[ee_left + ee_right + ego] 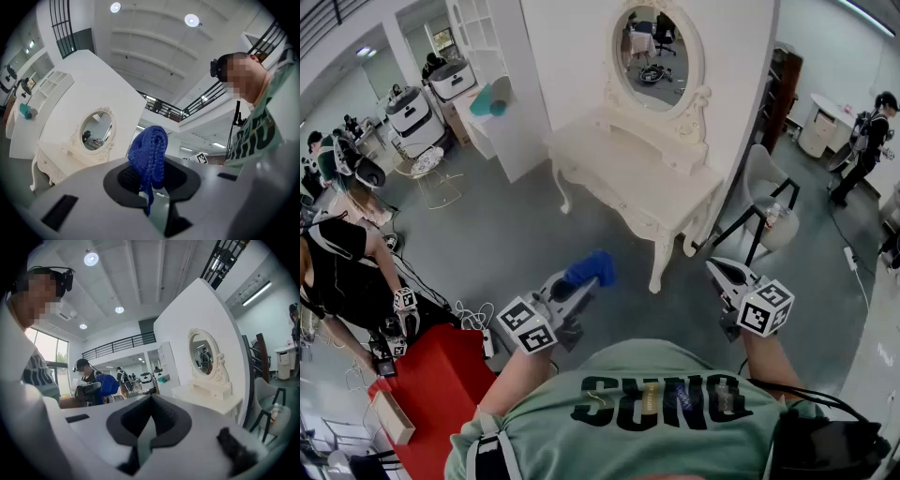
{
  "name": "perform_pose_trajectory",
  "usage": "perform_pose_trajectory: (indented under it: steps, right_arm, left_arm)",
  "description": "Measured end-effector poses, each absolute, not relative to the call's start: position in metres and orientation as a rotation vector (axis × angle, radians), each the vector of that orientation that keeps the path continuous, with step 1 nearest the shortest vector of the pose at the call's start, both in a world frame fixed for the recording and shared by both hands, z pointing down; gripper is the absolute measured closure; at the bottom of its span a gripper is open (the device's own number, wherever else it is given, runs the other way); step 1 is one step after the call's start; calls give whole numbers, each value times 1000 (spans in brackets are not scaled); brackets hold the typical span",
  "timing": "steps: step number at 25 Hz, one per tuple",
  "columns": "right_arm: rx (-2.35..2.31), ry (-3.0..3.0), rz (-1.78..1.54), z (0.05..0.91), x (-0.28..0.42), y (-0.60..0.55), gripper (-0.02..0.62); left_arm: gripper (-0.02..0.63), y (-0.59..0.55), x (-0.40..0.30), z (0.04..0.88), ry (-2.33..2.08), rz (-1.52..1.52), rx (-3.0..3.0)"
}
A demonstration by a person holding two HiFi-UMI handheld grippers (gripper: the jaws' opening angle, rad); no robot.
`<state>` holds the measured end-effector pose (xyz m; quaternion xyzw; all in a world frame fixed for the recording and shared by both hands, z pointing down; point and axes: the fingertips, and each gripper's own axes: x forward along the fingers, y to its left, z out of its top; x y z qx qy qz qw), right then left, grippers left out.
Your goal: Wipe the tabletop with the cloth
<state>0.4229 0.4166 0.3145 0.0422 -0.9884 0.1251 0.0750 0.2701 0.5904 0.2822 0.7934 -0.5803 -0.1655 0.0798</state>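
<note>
A blue knitted cloth (592, 266) sticks up out of my left gripper (578, 287), which is shut on it and held in the air over the grey floor. In the left gripper view the cloth (149, 153) bulges between the closed jaws of that gripper (151, 174). My right gripper (719, 270) is shut with nothing in it, level with the left one and apart from it. The white dressing table (619, 167) with an oval mirror (653, 47) stands a step ahead, its top bare. In the right gripper view the cloth (109, 383) shows at the left and the table (206, 393) at the right.
A grey chair (767, 197) stands right of the table. A red box (431, 386) lies on the floor at my lower left, next to a person (342, 272) and cables. White shelving (492, 103) stands at the back left. Another person (868, 141) stands far right.
</note>
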Motion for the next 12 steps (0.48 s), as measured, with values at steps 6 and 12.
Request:
perform_pose_trajectory:
  steps: [6,12]
  right_arm:
    - [126,-2964,365,315,433,403,584]
    - [93,-2965,413,316,445,390,584]
  left_arm:
    - [518,576,281,283,-1729,-491,2377]
    - [518,558,293,281,-1720,-472,2390]
